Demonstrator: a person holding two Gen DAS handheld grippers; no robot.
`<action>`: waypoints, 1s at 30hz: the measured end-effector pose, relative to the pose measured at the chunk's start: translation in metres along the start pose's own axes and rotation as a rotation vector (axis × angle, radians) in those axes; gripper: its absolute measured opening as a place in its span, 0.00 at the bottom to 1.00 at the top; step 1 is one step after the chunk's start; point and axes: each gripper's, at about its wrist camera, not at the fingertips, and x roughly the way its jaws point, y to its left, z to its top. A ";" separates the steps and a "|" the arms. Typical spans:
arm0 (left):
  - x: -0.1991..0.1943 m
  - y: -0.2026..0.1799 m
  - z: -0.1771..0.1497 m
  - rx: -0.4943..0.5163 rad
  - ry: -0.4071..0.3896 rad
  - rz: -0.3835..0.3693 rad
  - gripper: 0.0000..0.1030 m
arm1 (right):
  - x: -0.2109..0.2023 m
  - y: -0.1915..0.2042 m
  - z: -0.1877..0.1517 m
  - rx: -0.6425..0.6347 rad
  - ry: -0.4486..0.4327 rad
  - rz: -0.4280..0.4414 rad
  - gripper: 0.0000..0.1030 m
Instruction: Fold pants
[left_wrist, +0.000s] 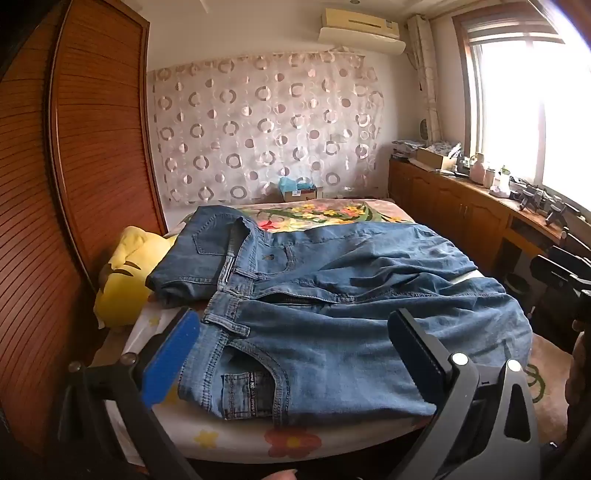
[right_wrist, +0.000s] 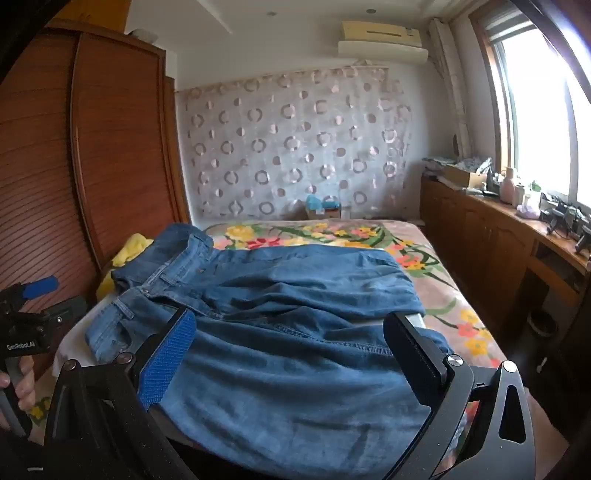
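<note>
Jeans (left_wrist: 332, 314) are spread on the bed (left_wrist: 236, 439), unfolded; left gripper (left_wrist: 291, 343) and right gripper (right_wrist: 291, 343) are held apart above them. A waistband grasp is judged next.

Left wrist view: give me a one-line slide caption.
Open left hand-held gripper hovers over the waistband end of blue denim jeans spread on a floral bedspread, beside a yellow plush toy.

Left wrist: low, close at the near bed (left_wrist: 236, 439) edge, facing the far curtained wall.
Right wrist: likewise, further right.
Shared: jeans (left_wrist: 332, 314) mid-frame, window upper right.
</note>
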 end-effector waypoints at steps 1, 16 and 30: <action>0.000 0.000 0.000 -0.002 0.001 -0.002 1.00 | 0.000 0.000 0.000 -0.002 0.008 -0.001 1.00; 0.000 0.001 0.000 -0.008 0.009 -0.001 1.00 | -0.002 0.003 -0.002 -0.009 0.009 0.000 1.00; -0.002 0.001 0.002 -0.010 0.005 -0.001 1.00 | -0.001 0.004 -0.003 -0.012 0.015 -0.001 1.00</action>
